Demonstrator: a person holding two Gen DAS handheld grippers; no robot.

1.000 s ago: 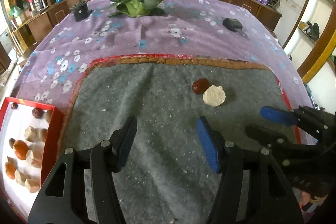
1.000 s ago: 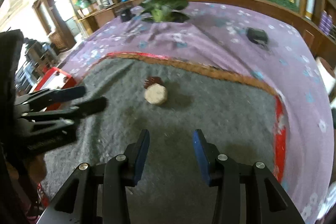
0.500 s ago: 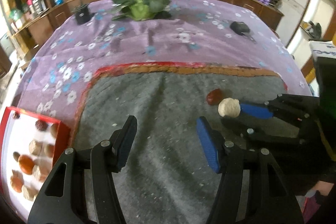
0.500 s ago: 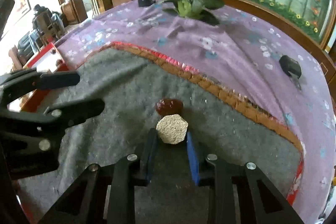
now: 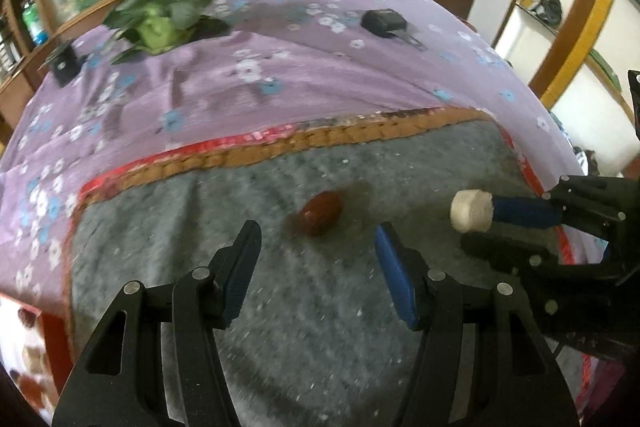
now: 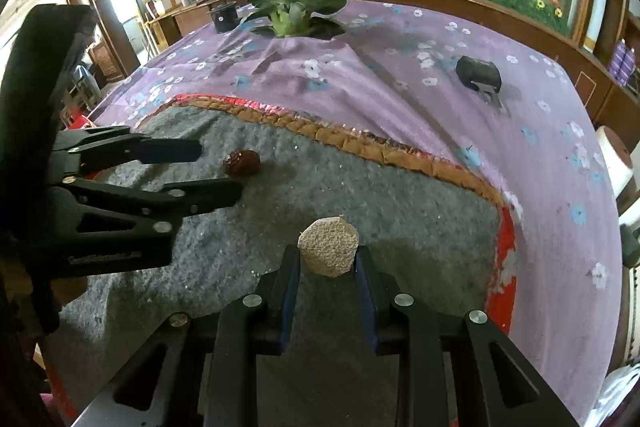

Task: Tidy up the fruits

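Right gripper (image 6: 328, 263): it is closed on the pale round piece (image 6: 329, 252). Its jaws have just squeezed in, and the piece sits between the two blue pads, right at their tips.
Pale round piece: it looks lifted a little off the grey mat (image 6: 400, 219), but I cannot tell for sure.
Left gripper (image 5: 316, 263): its jaws stand wide apart with nothing between them. It points down at the dark red fruit (image 5: 322, 213).
Dark red fruit: it lies on the grey mat, just past the tips of the left gripper and about in line with the gap.
Red tray (image 5: 28, 359): it shows at the left edge with other fruits in it, well apart from both pieces.
Slip risk: the pale piece is held only by its edges, close to the tips, so a quick swing could make it pop out and roll.
Push risk: the red fruit is small and round, so one pad touching first could shove it away.
Bump risk: the two grippers are near each other, so they could knock together.
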